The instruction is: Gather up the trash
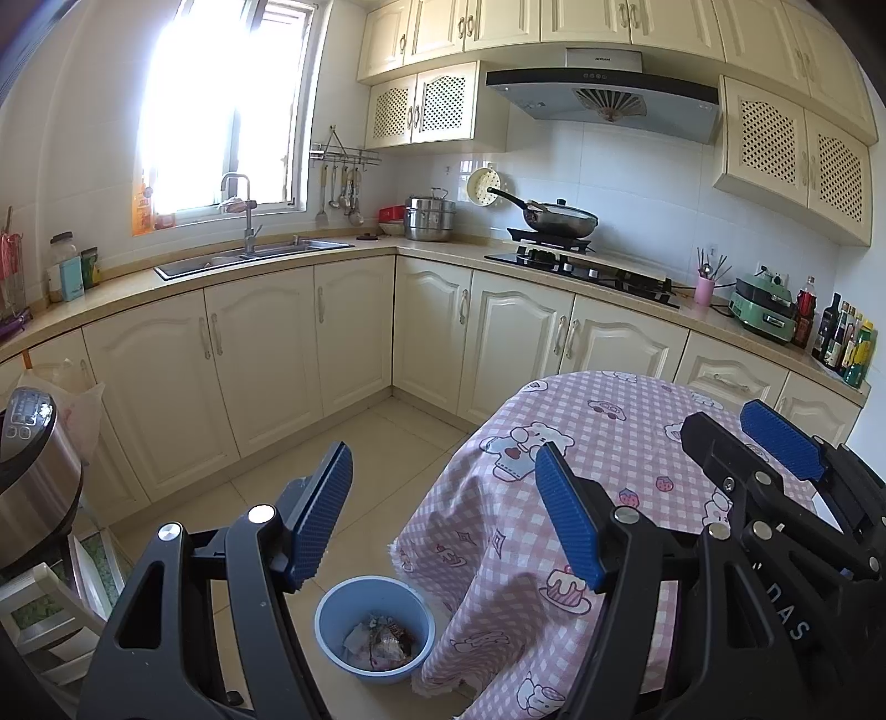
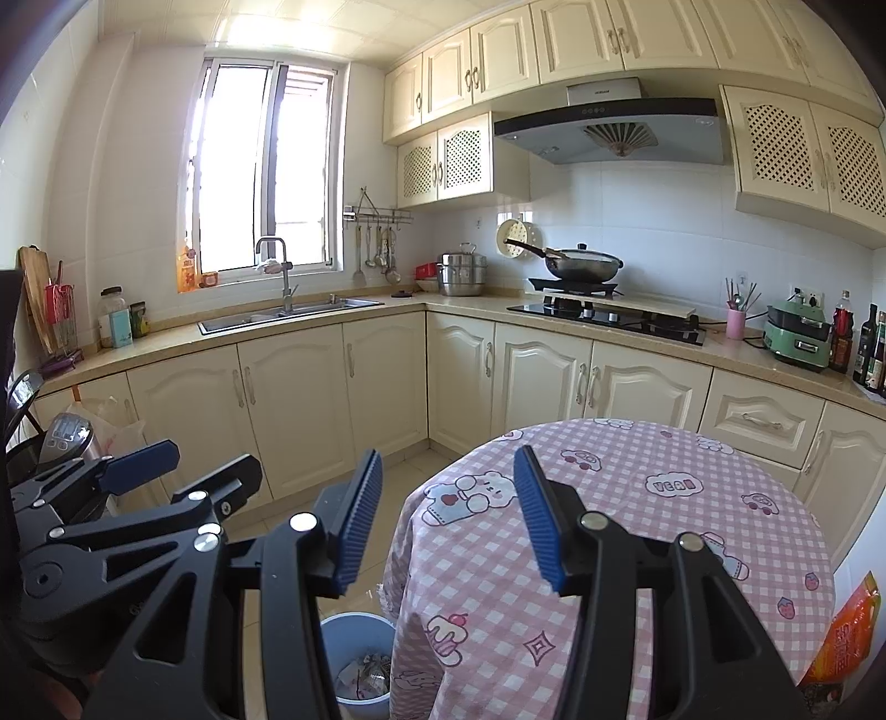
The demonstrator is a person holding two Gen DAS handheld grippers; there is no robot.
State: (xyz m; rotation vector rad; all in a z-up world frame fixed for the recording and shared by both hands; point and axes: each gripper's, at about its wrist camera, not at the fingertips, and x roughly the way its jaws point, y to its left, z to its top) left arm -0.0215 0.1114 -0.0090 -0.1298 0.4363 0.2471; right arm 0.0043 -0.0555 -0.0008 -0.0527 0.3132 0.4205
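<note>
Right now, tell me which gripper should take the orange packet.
Right, probably. The packet shows only in the right wrist view, by the right edge of the table, on the far side from the left gripper. The right gripper is open and empty.

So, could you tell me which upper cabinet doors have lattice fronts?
The lattice doors left of the range hood and those right of it; the top-row doors are solid panels.

left tongs (image 1: 443, 515): jaws apart, nothing between | right tongs (image 2: 448, 518): jaws apart, nothing between
</note>
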